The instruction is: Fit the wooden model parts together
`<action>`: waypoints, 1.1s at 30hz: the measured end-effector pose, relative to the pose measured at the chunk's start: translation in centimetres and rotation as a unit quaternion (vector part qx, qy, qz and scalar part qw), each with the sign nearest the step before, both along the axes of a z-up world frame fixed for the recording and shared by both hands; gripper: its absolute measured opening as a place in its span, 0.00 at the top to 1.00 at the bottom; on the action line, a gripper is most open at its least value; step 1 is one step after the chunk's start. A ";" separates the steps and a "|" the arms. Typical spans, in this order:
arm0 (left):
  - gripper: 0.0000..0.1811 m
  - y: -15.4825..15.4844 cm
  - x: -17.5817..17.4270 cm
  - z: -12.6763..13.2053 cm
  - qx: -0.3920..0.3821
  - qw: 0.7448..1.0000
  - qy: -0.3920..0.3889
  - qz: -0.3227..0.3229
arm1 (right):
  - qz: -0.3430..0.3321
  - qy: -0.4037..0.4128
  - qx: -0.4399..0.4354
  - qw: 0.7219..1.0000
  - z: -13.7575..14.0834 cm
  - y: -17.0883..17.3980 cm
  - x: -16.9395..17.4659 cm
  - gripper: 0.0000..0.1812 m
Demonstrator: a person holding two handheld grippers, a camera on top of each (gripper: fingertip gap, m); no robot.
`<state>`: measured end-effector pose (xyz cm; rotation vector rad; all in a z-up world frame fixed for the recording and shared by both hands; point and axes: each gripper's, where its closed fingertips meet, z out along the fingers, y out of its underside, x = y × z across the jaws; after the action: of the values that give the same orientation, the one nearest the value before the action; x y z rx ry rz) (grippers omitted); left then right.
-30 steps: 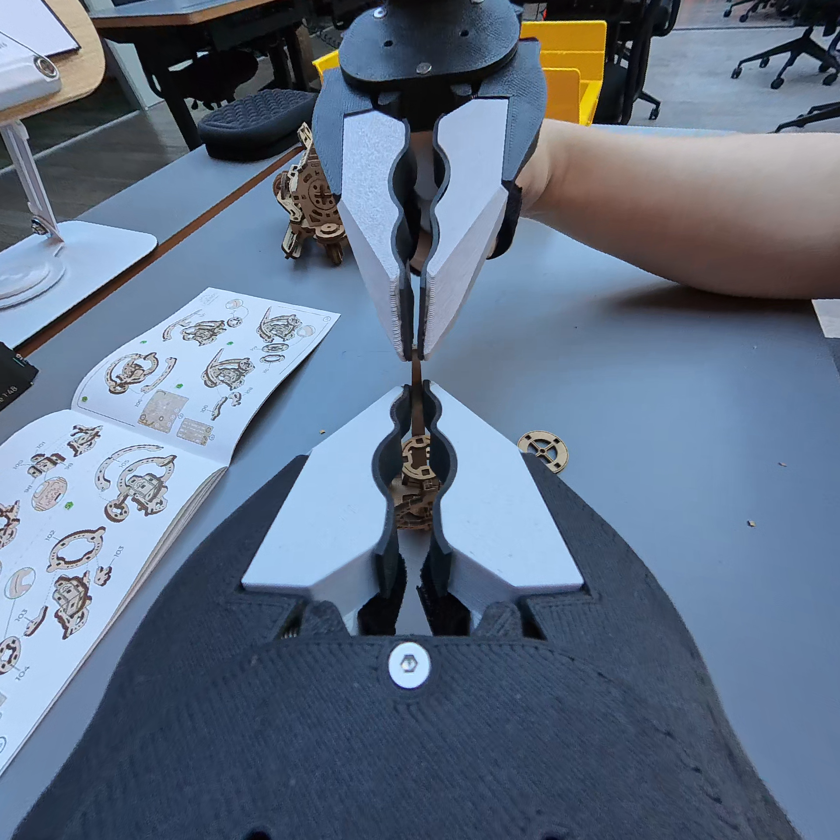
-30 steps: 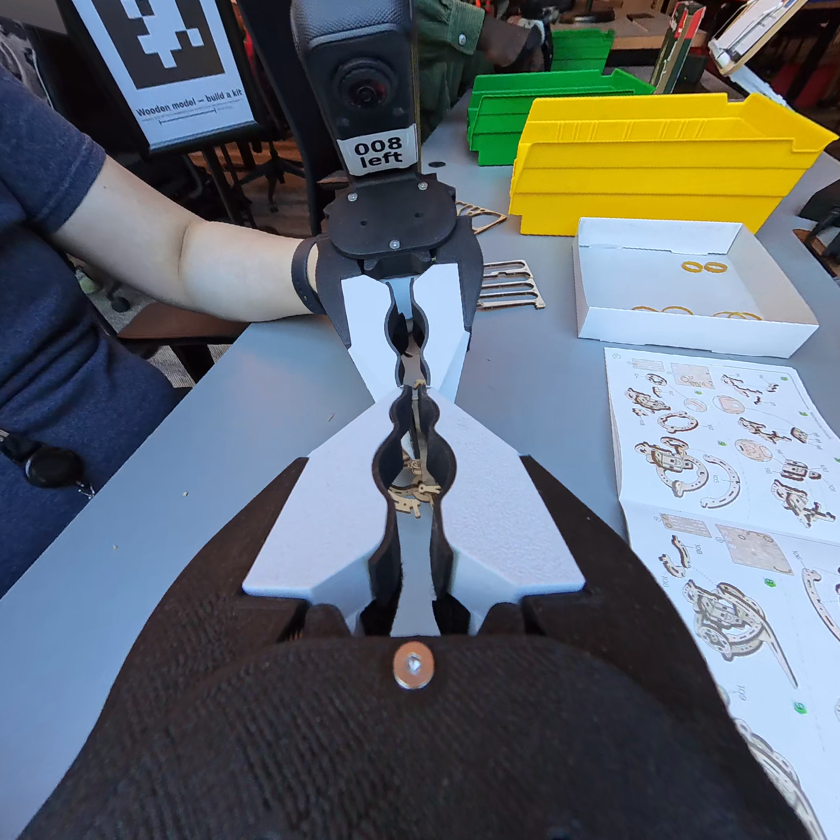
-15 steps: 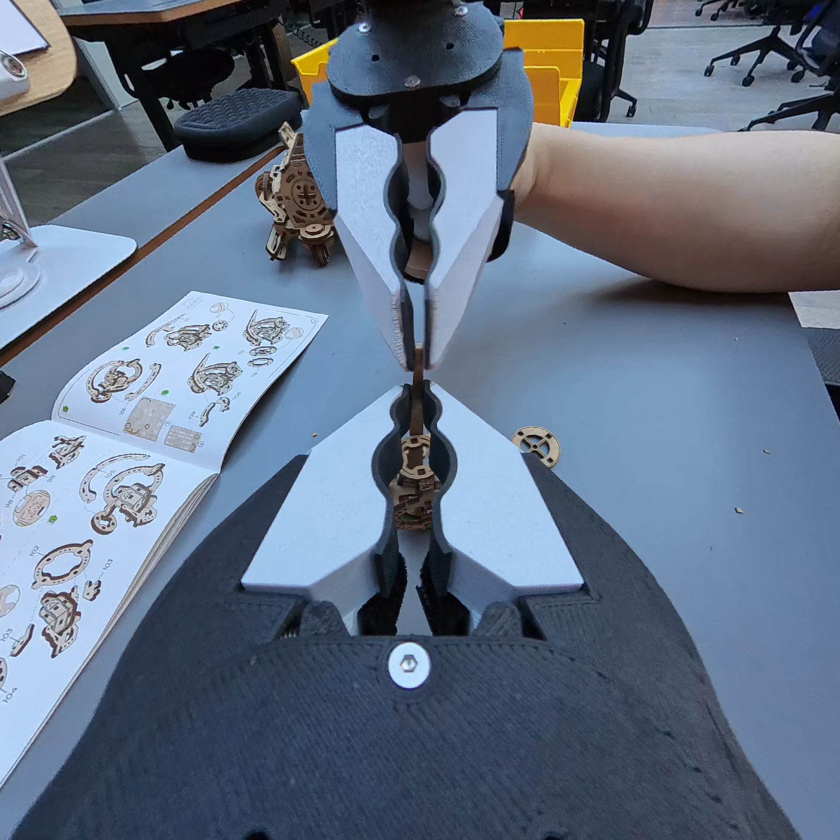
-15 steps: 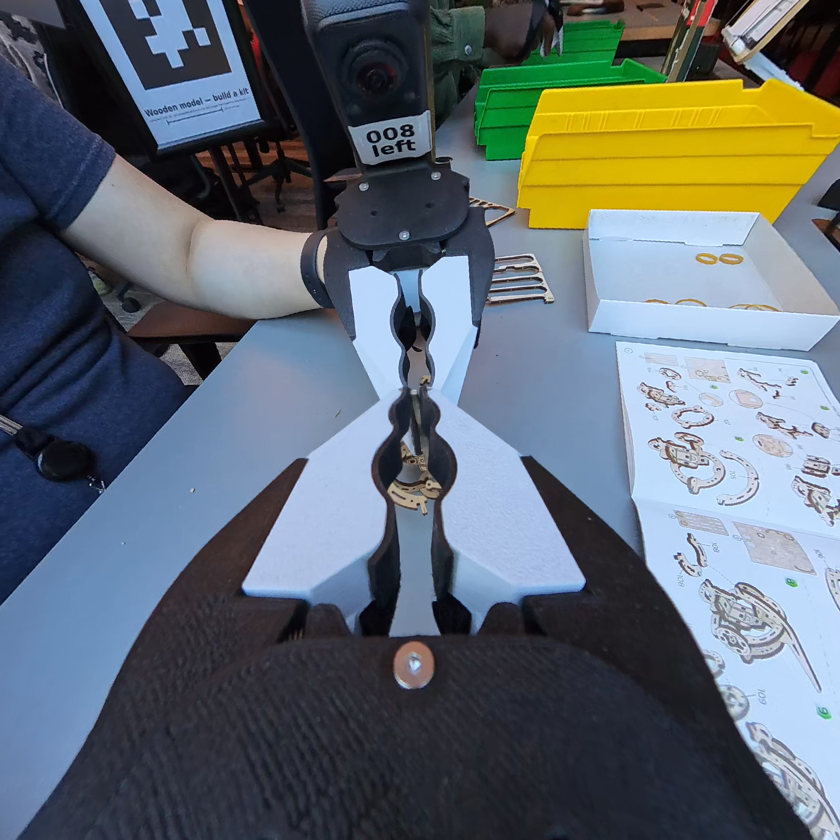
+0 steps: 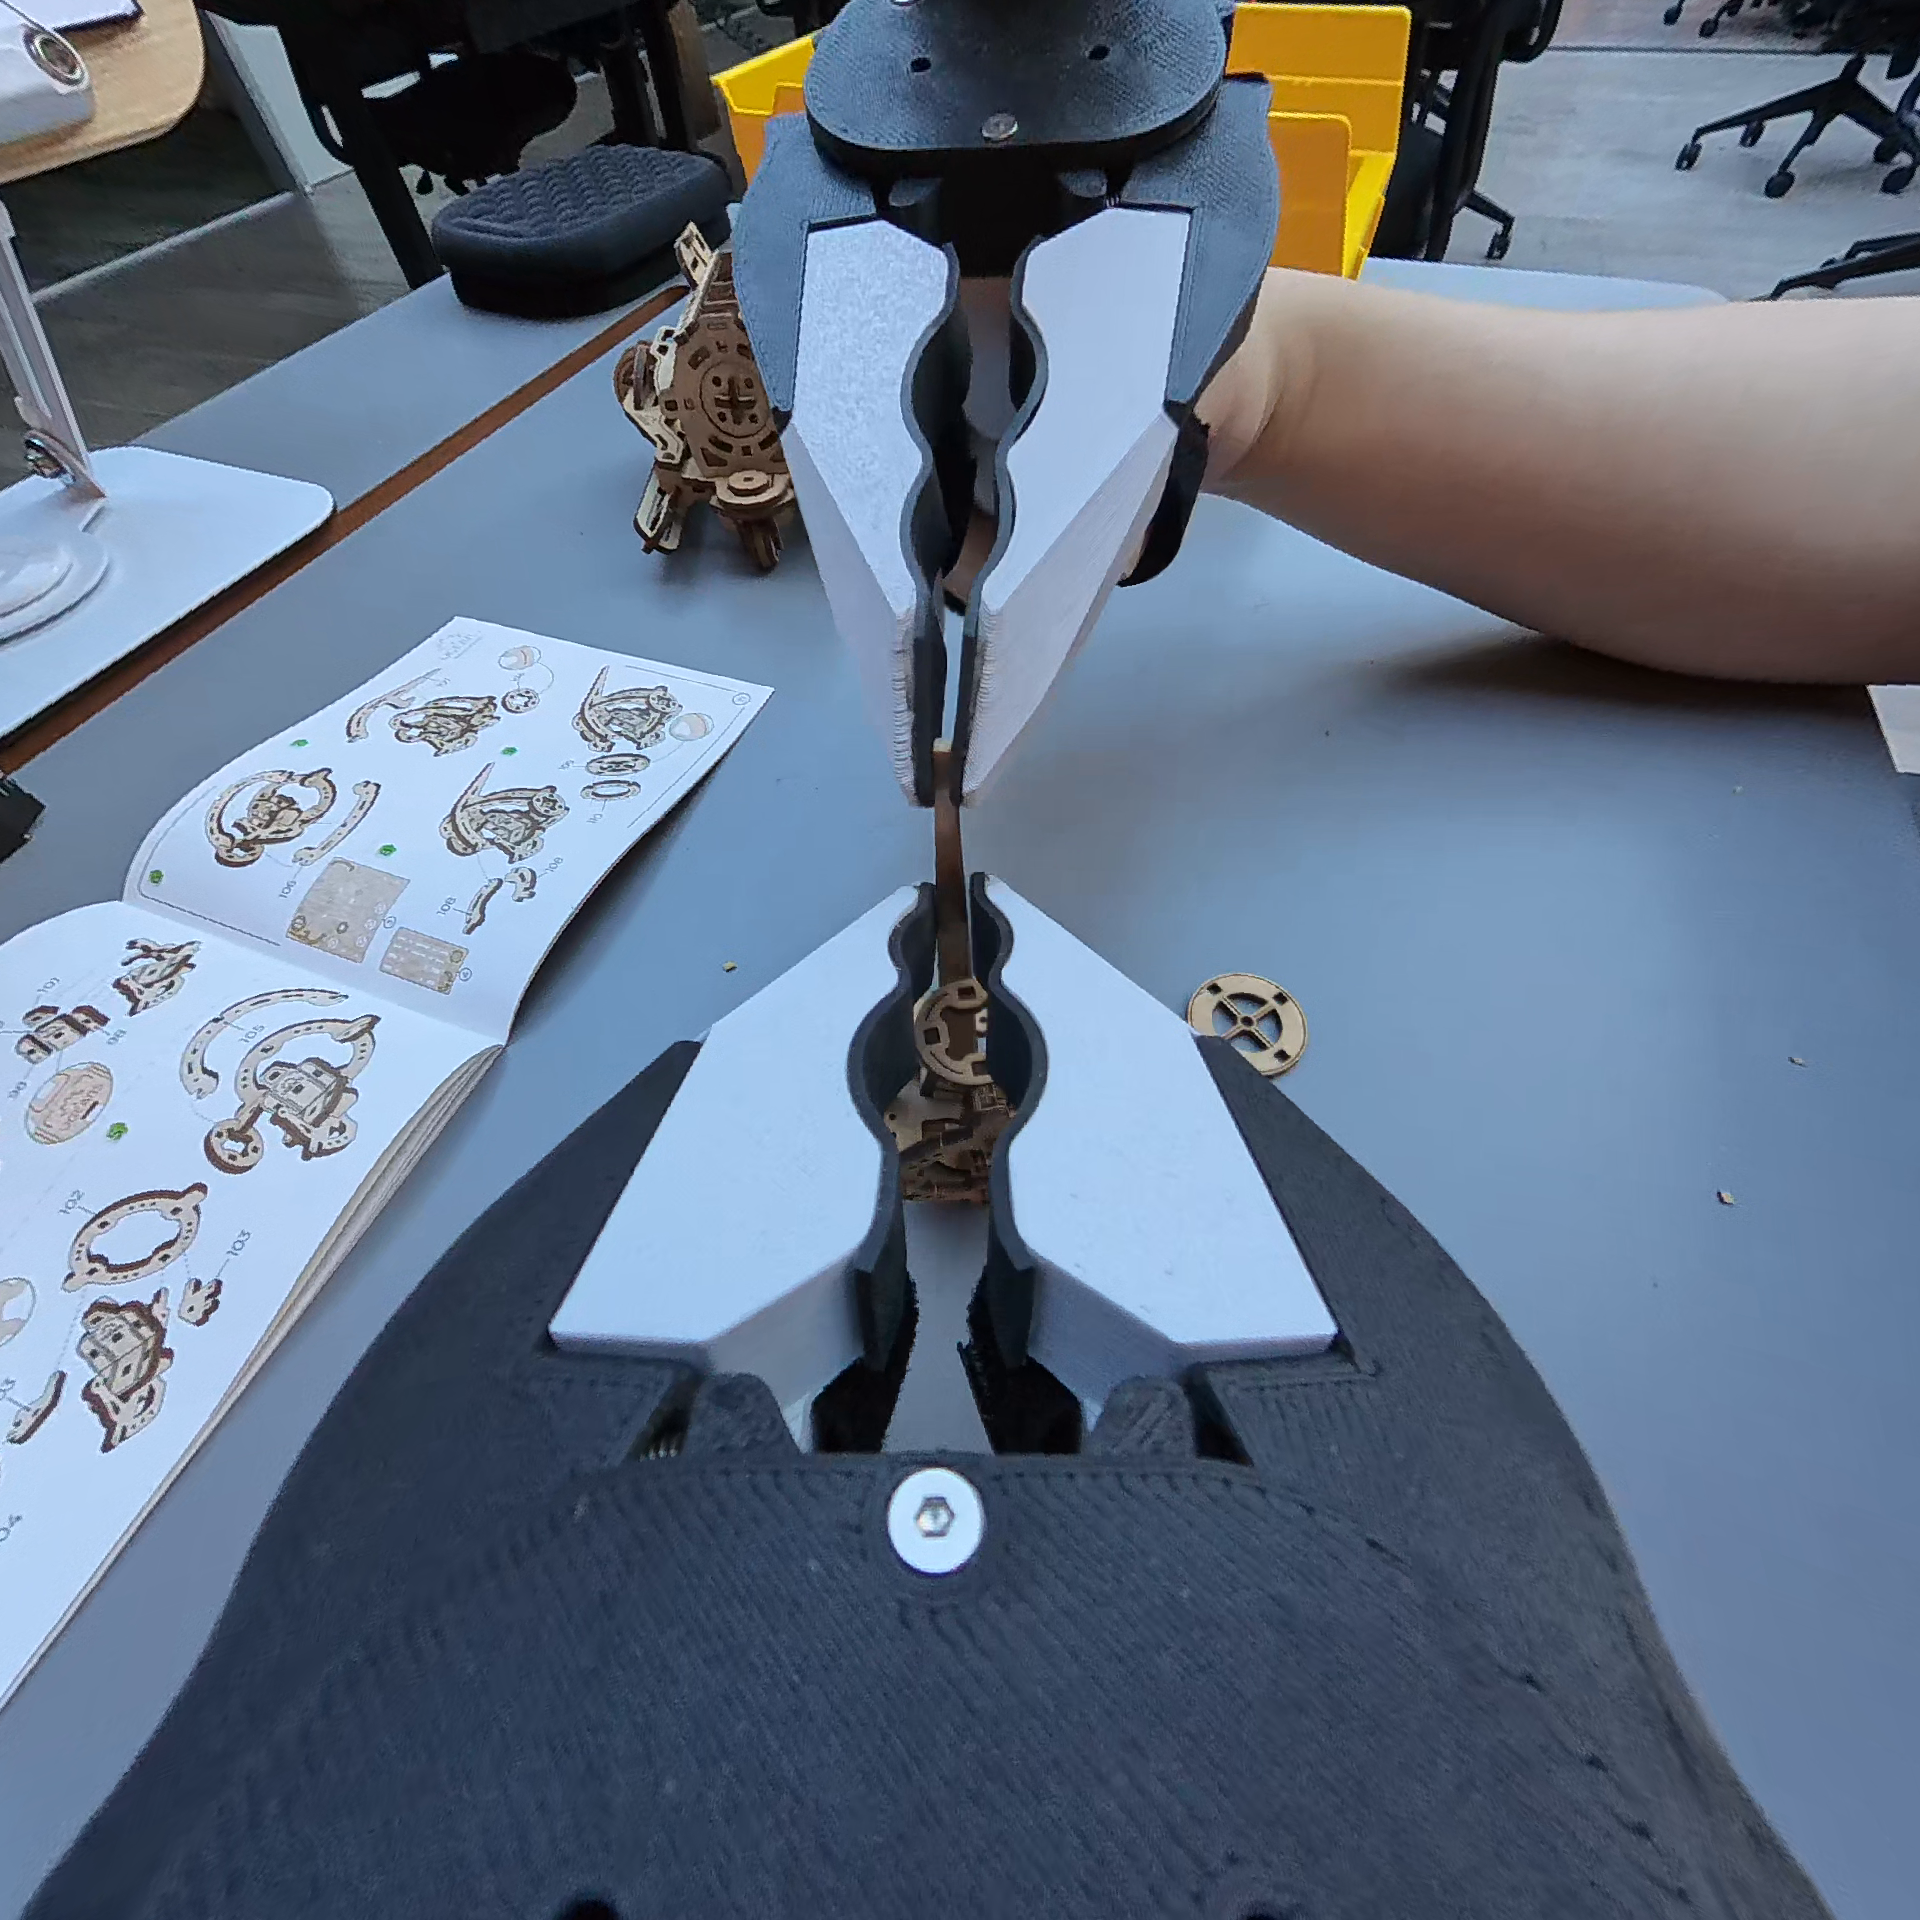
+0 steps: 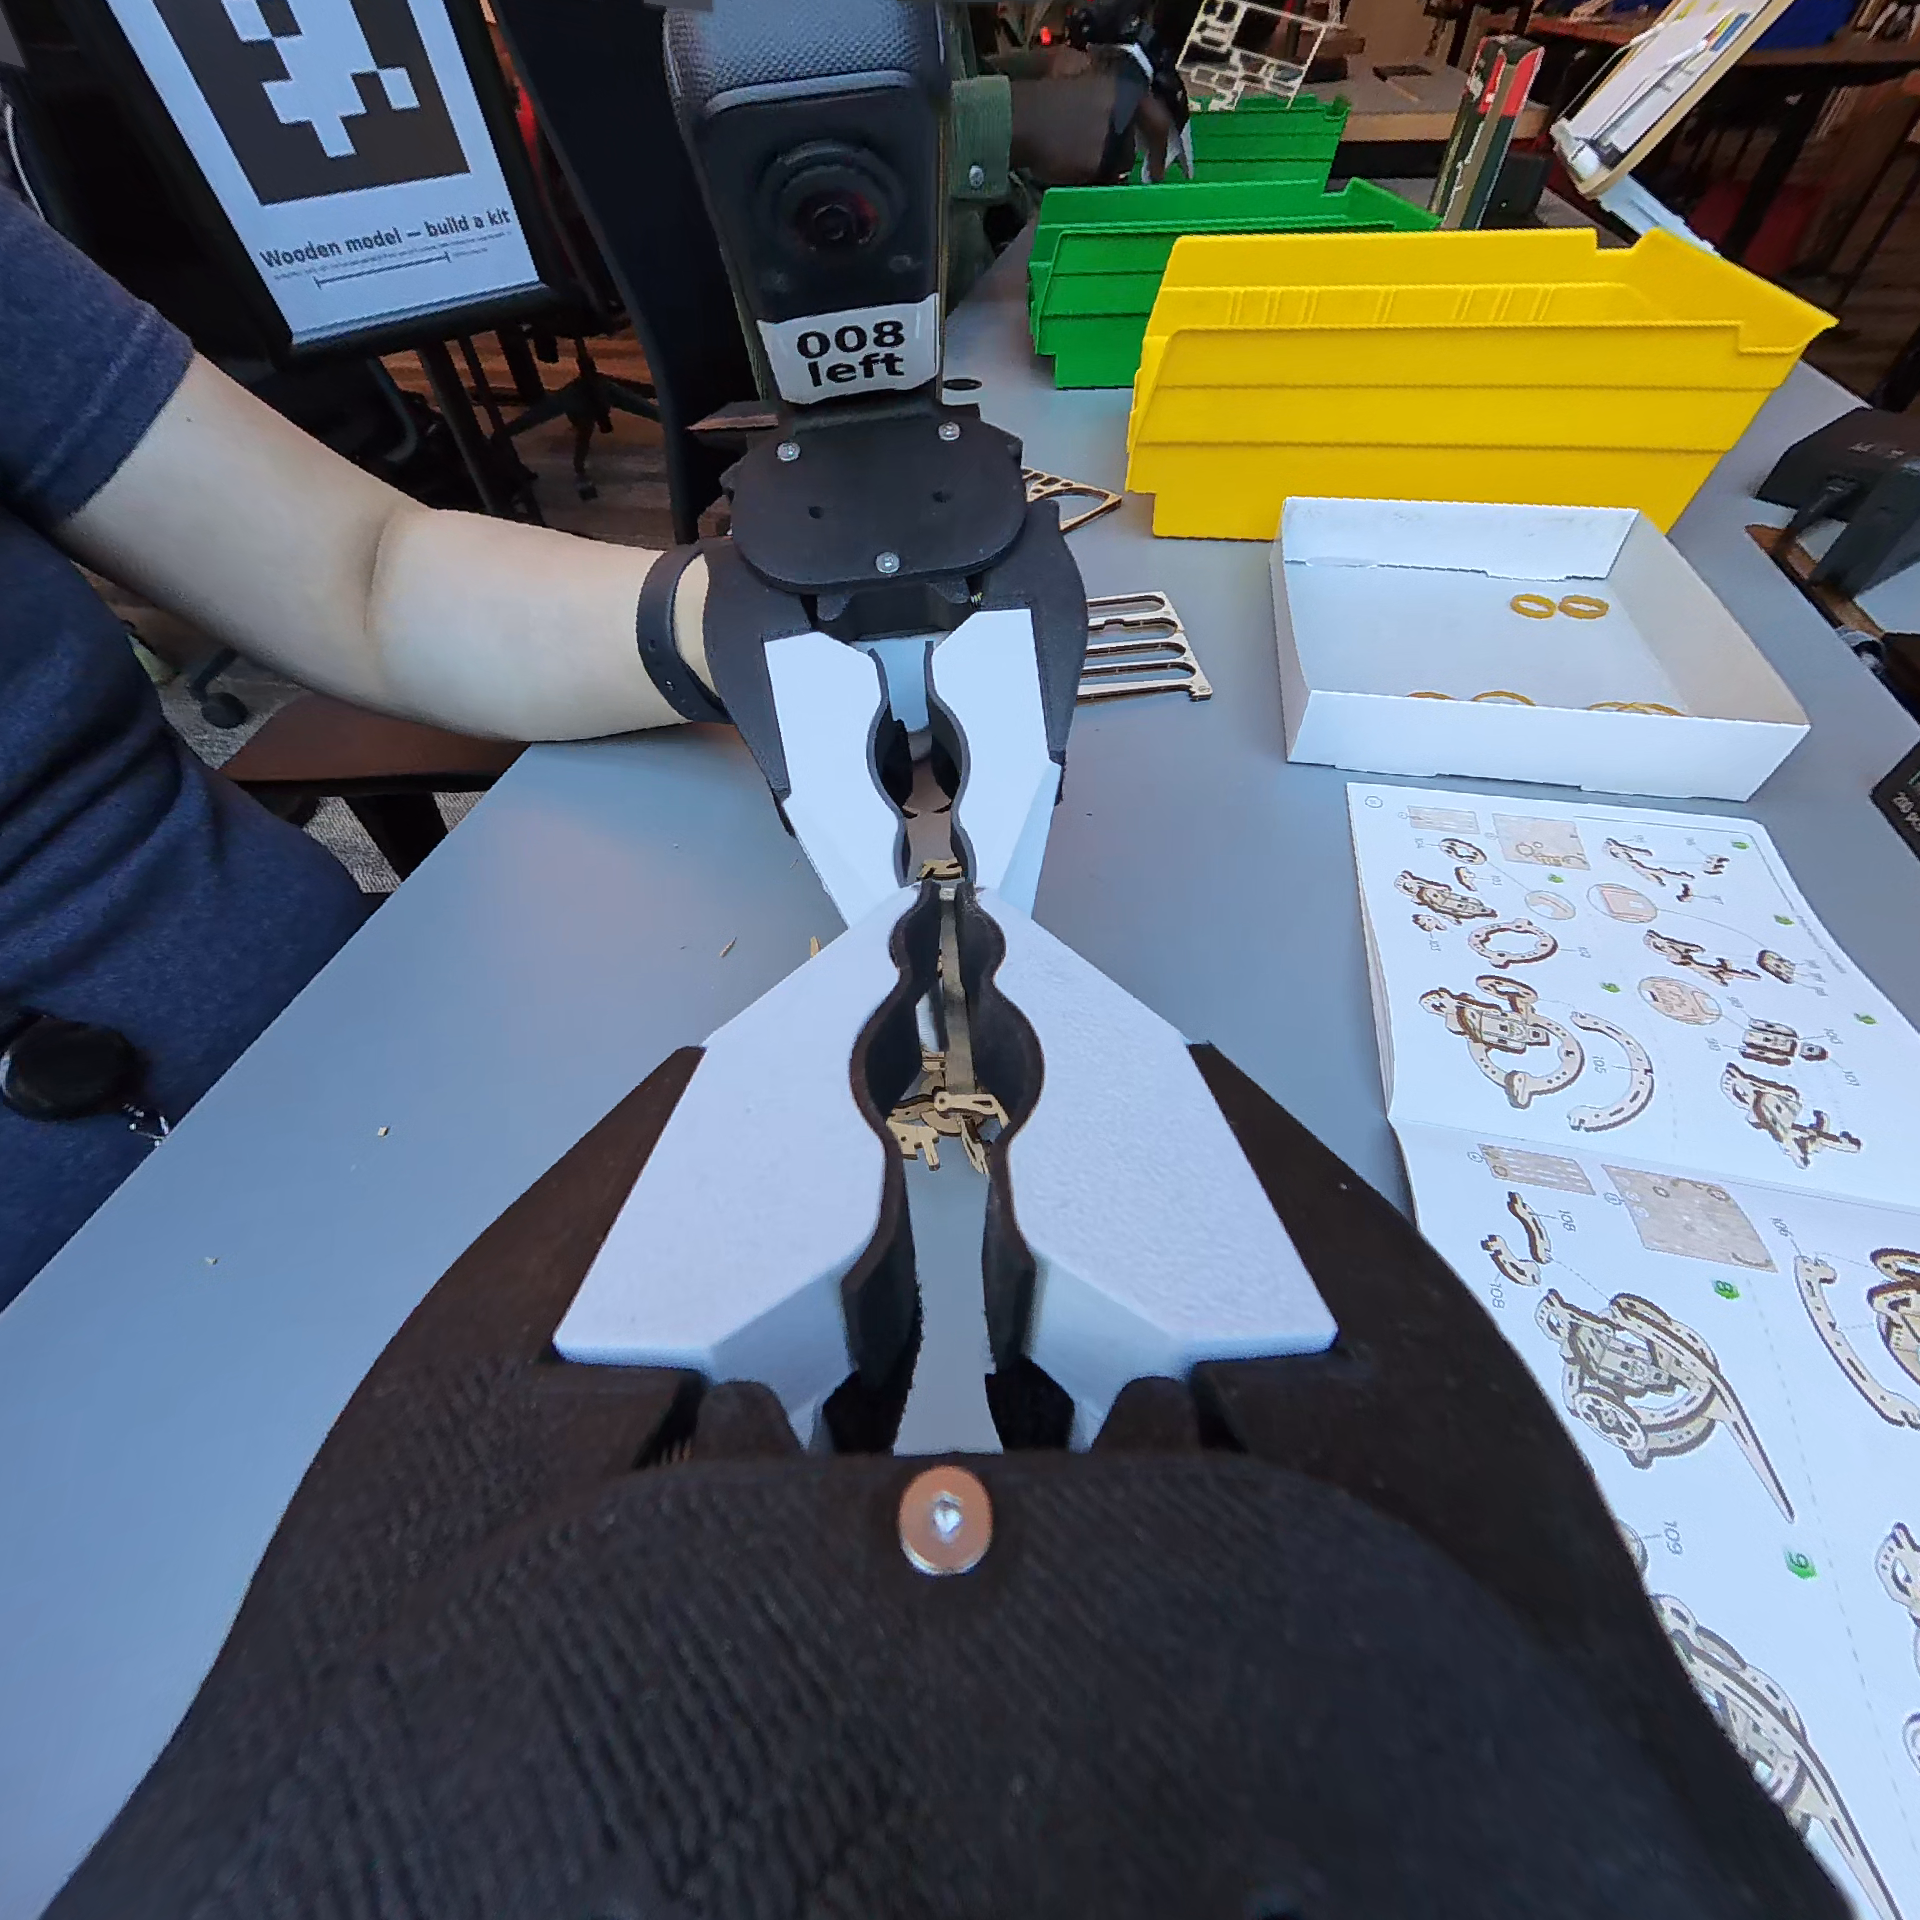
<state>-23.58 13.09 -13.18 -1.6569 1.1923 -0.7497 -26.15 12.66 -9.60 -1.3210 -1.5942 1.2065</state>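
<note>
My left gripper [image 5: 945, 891] is shut on a small wooden sub-assembly [image 5: 951, 1081] with a round slotted disc, held above the grey table [image 5: 1455, 935]. A thin wooden strip [image 5: 945, 831] rises from it into the tips of my right gripper [image 5: 940, 784], which faces it tip to tip. In the right wrist view my right gripper [image 6: 945, 896] is shut on that thin strip [image 6: 951, 987], seen edge-on. The left gripper [image 6: 935, 868] meets it from the far side, and wooden parts [image 6: 945, 1122] show below through the jaws' hollow.
An open instruction booklet [image 5: 312, 935] lies beside the grippers and also shows in the right wrist view [image 6: 1662, 1039]. A built wooden model [image 5: 707, 416] stands behind. A loose wooden disc [image 5: 1247, 1023] lies nearby. A white box [image 6: 1538, 738], yellow bins [image 6: 1455, 395], green bins [image 6: 1143, 260] and cut-out sheets [image 6: 1138, 649] sit farther off. Both grippers' tips are close together, under 4 cm apart.
The two grippers have drawn slightly apart, so more of the thin strip shows between their tips. Both stay shut.
</note>
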 end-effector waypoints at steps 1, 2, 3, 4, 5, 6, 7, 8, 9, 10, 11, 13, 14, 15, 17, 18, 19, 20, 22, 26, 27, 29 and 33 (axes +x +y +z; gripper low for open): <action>0.98 0.0 0.0 0.1 0.002 1.000 -0.002 0.001 | 0.000 -0.002 0.001 1.000 0.0 -0.1 0.0 1.00; 0.98 0.0 0.1 0.1 0.003 1.000 -0.003 0.002 | -0.001 -0.003 0.005 1.000 0.0 0.0 -0.1 1.00; 0.98 0.0 0.1 0.1 0.005 1.000 -0.002 0.001 | -0.002 -0.004 0.008 1.000 0.0 -0.1 -0.1 1.00; 0.98 -0.1 0.1 0.1 0.007 1.000 0.000 -0.002 | 0.004 -0.006 0.006 1.000 0.0 -0.2 0.0 0.99; 0.98 -0.2 0.1 0.1 0.008 1.000 0.003 -0.006 | 0.007 -0.006 0.005 1.000 0.0 -0.4 0.0 1.00; 0.98 -0.2 0.1 0.1 0.011 1.000 0.006 -0.008 | 0.009 -0.007 0.004 1.000 0.0 -0.4 0.0 0.99; 0.98 -0.3 0.1 0.1 0.015 1.000 0.008 -0.010 | 0.012 -0.009 0.001 1.000 0.0 -0.5 0.0 0.99; 0.98 -0.3 0.1 0.0 0.018 1.000 0.010 -0.011 | 0.014 -0.012 -0.003 1.000 0.0 -0.5 0.0 0.99; 0.98 -0.3 0.1 0.0 0.018 1.000 0.010 -0.011 | 0.014 -0.013 -0.004 1.000 0.0 -0.5 0.0 0.99; 0.98 -0.2 0.1 0.0 0.017 1.000 0.009 -0.011 | 0.012 -0.013 0.000 1.000 -0.1 -0.5 0.0 0.99; 0.98 -0.2 0.1 0.0 0.017 1.000 0.009 -0.011 | 0.009 -0.014 0.003 1.000 -0.1 -0.4 0.0 0.97; 0.98 -0.2 0.0 0.0 0.013 1.000 0.007 -0.011 | 0.007 -0.021 0.004 1.000 -0.5 -0.4 0.0 0.96; 0.98 -0.2 0.0 0.0 0.012 1.000 0.006 -0.012 | 0.009 -0.023 0.005 1.000 -0.6 -0.4 -0.1 0.98; 0.98 -0.2 0.1 0.0 0.011 1.000 0.006 -0.014 | 0.009 -0.023 0.009 1.000 -0.6 -0.4 -0.2 0.99; 0.98 -0.3 0.1 0.0 0.016 1.000 0.010 -0.015 | 0.011 -0.025 0.005 1.000 -0.7 -0.6 -0.3 0.99; 0.98 -0.3 0.1 0.0 0.018 1.000 0.013 -0.015 | 0.011 -0.025 0.003 1.000 -0.7 -0.5 -0.4 0.99; 0.98 -0.3 0.1 0.0 0.018 1.000 0.013 -0.016 | 0.013 -0.026 0.001 1.000 -0.8 -0.6 -0.3 0.99; 0.98 -0.3 0.2 0.0 0.017 1.000 0.012 -0.017 | 0.013 -0.025 0.004 1.000 -0.8 -0.6 -0.2 0.99; 0.98 -0.3 0.4 -0.1 0.015 1.000 0.011 -0.019 | 0.014 -0.023 0.013 1.000 -0.8 -0.6 0.0 1.00; 0.98 -0.3 0.6 -0.2 0.018 0.999 0.018 -0.021 | 0.018 -0.019 0.010 1.000 -1.1 -0.6 0.4 0.99; 0.98 -0.2 0.6 -0.3 0.020 0.999 0.021 -0.019 | 0.016 -0.018 0.012 1.000 -1.1 -0.6 0.5 0.99; 0.98 -0.2 0.6 -0.3 0.017 0.999 0.020 -0.018 | 0.017 -0.020 0.013 1.000 -1.1 -0.6 0.4 0.99; 0.98 -0.2 0.3 -0.1 -0.001 1.000 -0.001 -0.014 | 0.013 -0.028 0.003 1.000 -1.0 -0.5 -0.1 0.99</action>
<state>-23.32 12.93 -13.30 -1.6453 1.2156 -0.7692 -26.26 12.16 -10.56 -1.3449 -1.6588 1.1884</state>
